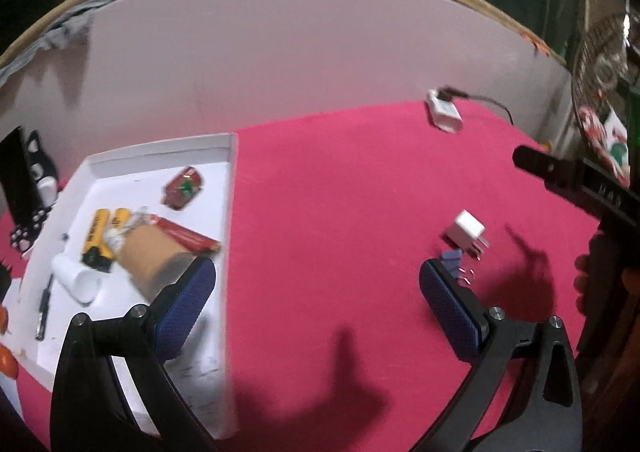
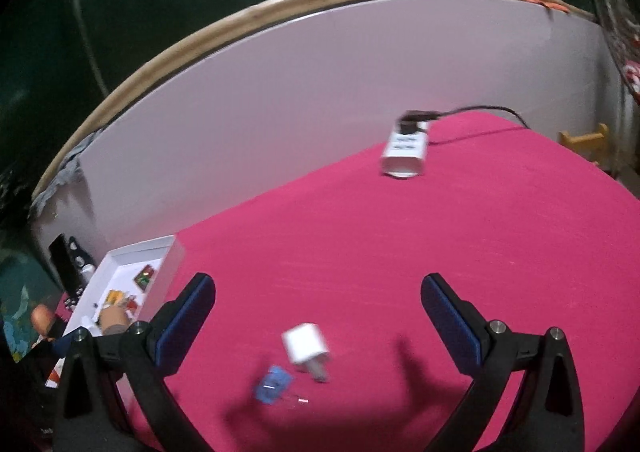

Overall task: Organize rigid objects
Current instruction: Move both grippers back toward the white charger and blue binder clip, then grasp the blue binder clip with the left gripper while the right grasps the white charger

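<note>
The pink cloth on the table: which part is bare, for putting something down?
The pink cloth is bare between the white tray and the small white plug adapter, and from that adapter to the white charger block with black cable. Inside the tray, the near left part is crowded with yellow batteries and a brown cardboard piece.

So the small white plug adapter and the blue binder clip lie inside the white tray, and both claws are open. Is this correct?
Not quite. The white plug adapter and the blue binder clip lie on the pink cloth, outside the white tray, as the right wrist view shows. The rest holds: the left claw and right claw are both open.
</note>
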A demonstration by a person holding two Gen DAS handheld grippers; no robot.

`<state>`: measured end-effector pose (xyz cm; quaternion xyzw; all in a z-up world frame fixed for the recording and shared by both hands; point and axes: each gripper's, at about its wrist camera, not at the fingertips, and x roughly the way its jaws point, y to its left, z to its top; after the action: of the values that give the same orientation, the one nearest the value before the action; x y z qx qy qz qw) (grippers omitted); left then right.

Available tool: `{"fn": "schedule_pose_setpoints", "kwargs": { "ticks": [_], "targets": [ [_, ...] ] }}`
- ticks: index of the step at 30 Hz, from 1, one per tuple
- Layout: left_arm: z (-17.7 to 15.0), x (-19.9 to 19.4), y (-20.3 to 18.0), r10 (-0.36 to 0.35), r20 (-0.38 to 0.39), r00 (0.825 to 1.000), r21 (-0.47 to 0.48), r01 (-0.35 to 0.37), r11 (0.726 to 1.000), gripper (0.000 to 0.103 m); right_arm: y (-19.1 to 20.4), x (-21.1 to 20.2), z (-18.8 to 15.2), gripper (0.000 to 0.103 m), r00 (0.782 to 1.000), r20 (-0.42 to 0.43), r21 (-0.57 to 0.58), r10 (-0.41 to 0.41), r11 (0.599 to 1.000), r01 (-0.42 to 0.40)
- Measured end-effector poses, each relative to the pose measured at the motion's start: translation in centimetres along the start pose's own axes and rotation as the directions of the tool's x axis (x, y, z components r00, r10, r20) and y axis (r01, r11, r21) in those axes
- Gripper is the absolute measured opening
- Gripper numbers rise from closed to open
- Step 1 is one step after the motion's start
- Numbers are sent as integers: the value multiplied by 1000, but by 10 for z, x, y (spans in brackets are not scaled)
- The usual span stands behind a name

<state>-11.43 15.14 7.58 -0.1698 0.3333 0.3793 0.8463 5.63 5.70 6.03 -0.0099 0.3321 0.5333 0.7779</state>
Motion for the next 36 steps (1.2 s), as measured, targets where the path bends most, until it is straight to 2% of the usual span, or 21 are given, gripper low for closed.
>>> {"fn": "schedule_pose_setpoints", "kwargs": {
  "ticks": [4,7,10,14,17,20,22,26,29,30,32,34,36],
  "targets": [
    [-5,16,-14,-10,-49,999,36,12,999,103,-16,4,0,103,999,-41,1,13,1000,-13],
    [-13,25,-21,-14,-83,996,63,19,998,103,-11,17,-4,103,992,-117,-44,54,997,-60],
    [-19,32,-28,-45,-118,992,71,54,996,103,-2,26,-10,103,986,-151,-97,63,992,-79],
    [-20,43,-39,-104,-159,982,87,119,989,103,-7,25,-10,103,988,-137,-67,67,995,-77],
    [-17,58,-55,-172,-196,965,112,196,974,103,-21,19,-5,103,991,-117,-17,70,997,-72],
    [-14,71,-71,-185,-220,958,152,221,963,103,-32,13,-4,103,992,-105,14,63,998,-62],
    [-11,77,-82,-181,-213,960,183,222,958,101,-36,10,-4,103,992,-105,20,67,998,-65],
    [-5,87,-95,-180,-186,966,215,219,952,81,-36,7,-3,103,992,-100,12,73,997,-72],
    [-4,84,-91,-199,-156,968,223,231,947,40,-34,7,-4,103,991,-103,17,90,996,-89],
    [-4,83,-87,-210,-159,965,213,241,947,36,-33,8,-5,103,989,-107,17,99,995,-97],
    [-6,80,-79,-200,-148,969,203,228,952,20,-29,12,-7,103,986,-127,6,106,994,-106],
    [-6,79,-68,-219,-154,963,162,244,956,19,-21,17,-11,103,983,-152,-34,100,994,-106],
    [-10,75,-58,-203,-147,968,141,223,965,19,-10,23,-16,102,980,-182,-88,85,991,-102]
  ]
}}
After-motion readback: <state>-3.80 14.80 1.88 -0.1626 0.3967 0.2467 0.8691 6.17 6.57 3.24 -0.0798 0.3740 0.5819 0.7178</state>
